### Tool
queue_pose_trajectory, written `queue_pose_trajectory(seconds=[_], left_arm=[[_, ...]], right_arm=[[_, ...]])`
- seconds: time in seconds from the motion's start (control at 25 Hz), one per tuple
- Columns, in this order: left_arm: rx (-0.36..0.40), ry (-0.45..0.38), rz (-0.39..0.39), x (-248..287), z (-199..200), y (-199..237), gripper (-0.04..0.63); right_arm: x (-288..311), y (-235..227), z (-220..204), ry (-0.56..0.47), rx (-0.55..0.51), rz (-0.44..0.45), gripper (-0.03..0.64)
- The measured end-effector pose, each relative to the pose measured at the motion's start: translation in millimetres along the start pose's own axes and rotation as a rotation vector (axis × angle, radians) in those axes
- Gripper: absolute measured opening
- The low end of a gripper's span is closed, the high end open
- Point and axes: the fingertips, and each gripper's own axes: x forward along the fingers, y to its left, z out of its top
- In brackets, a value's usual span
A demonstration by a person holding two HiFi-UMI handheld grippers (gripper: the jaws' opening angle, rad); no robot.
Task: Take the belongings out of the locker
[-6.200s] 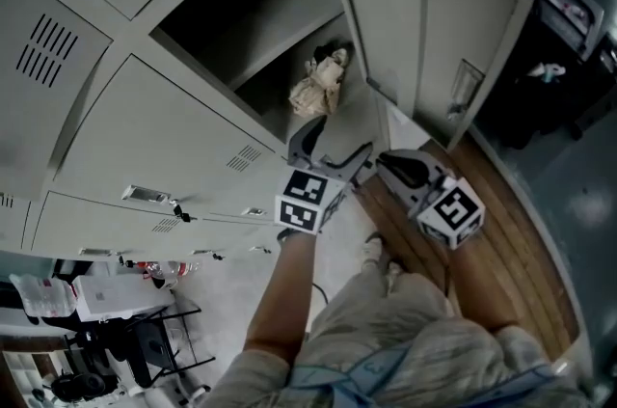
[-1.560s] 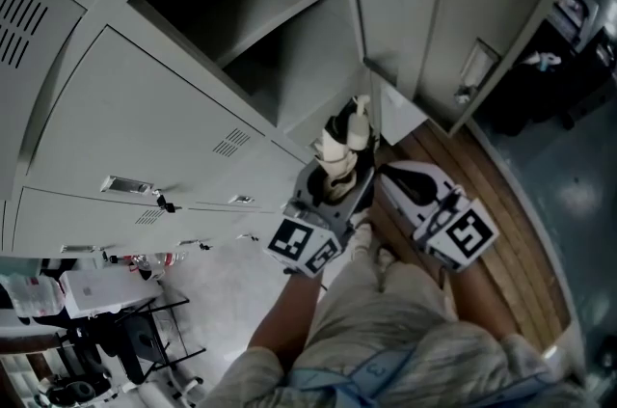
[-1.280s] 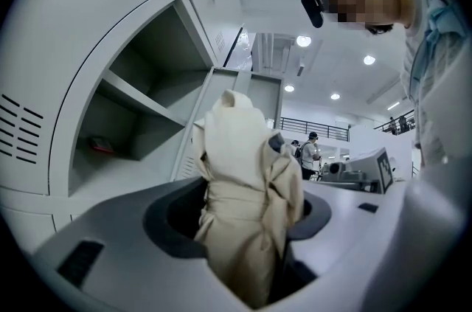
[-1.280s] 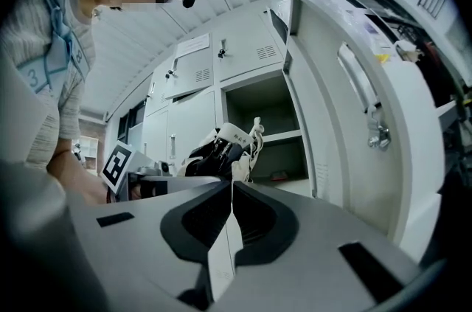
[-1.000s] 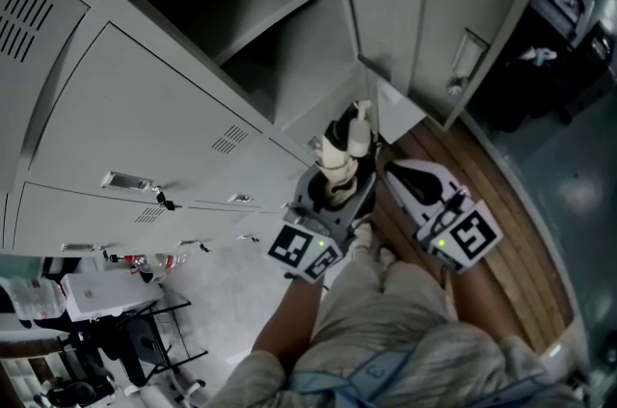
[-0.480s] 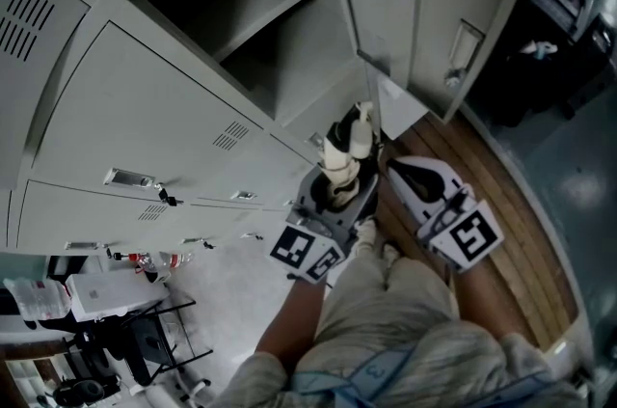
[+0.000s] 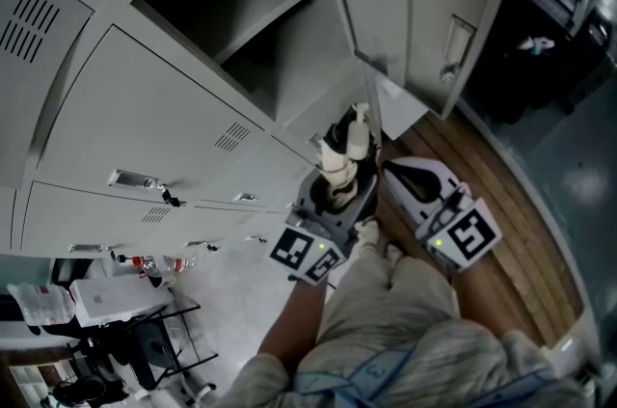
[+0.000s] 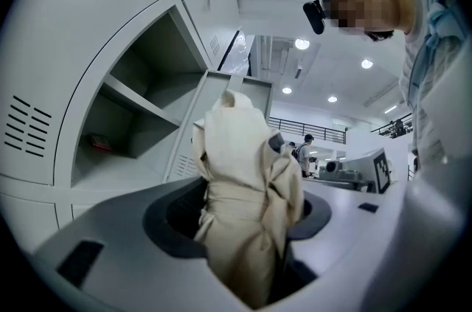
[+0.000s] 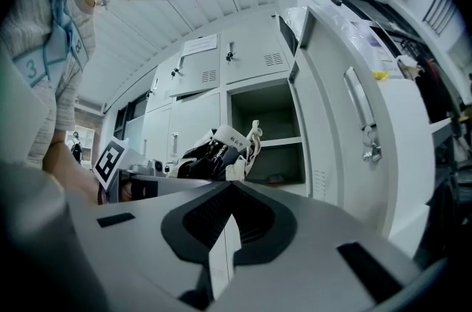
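The open locker (image 7: 280, 40) stands ahead, its door (image 7: 424, 1) swung to the right. My left gripper (image 7: 339, 173) is shut on a cream cloth bundle (image 7: 345, 146) with a dark part, held upright in front of the locker's lower edge. In the left gripper view the bundle (image 8: 243, 185) fills the gap between the jaws of that gripper (image 8: 247, 229). My right gripper (image 7: 397, 171) hangs just right of it, shut, with nothing held. From the right gripper (image 9: 225, 229) I see the bundle (image 9: 221, 148) and a small red thing (image 9: 274, 178) low inside the locker.
Closed locker doors (image 7: 145, 126) run to the left. A wooden strip (image 7: 501, 242) lies at the right, below the open door. A rack with a white box (image 7: 101, 295) stands at lower left. The person's legs (image 7: 386, 319) are directly below.
Six seconds ago the bundle lay inside the locker with the left gripper open before it. Now that gripper holds it outside. Over the last second both grippers stayed nearly still.
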Motion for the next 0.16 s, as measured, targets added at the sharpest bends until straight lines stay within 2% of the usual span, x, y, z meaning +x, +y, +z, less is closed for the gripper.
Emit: queue_pose_trajectory(seconds=[0.16], left_arm=[[-0.008,-0.006,0.001,-6.3,0.6,0.5,0.256]], right_arm=[[0.5,3.8,2.4,-0.014,-0.011,0.004,0.002]])
